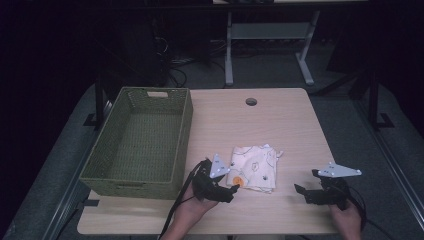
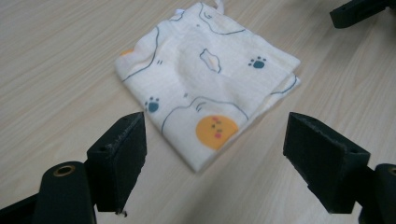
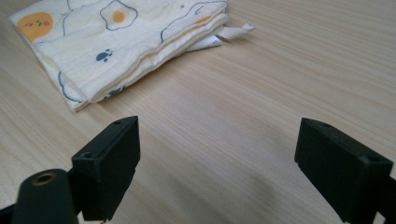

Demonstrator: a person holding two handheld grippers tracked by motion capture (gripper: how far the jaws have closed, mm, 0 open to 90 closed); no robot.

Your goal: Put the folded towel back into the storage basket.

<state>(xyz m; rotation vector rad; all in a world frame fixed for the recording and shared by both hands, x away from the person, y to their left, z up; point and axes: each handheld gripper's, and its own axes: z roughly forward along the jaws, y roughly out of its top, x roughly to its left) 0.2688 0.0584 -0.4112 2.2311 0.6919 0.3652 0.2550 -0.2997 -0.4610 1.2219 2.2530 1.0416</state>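
A folded cream cloth [image 1: 254, 167] printed with paw marks, outlines and an orange face lies flat on the wooden table [image 1: 280, 125] near its front middle. My left gripper [image 1: 231, 192] is open at the cloth's near left corner, its jaws wide apart around that corner [image 2: 205, 154] without touching it. The right gripper [image 1: 306, 182] stands open to the right of the cloth, apart from it, with bare wood between its jaws. In the right gripper view the cloth [image 3: 116, 46] lies ahead at the upper left, folded edges and a small label toward me.
A green woven basket [image 1: 180, 145] stands empty on the table's left side, close to my left gripper. A round cable hole [image 1: 251, 101] sits near the far edge. Beyond the table are desk legs and cables on a dark floor.
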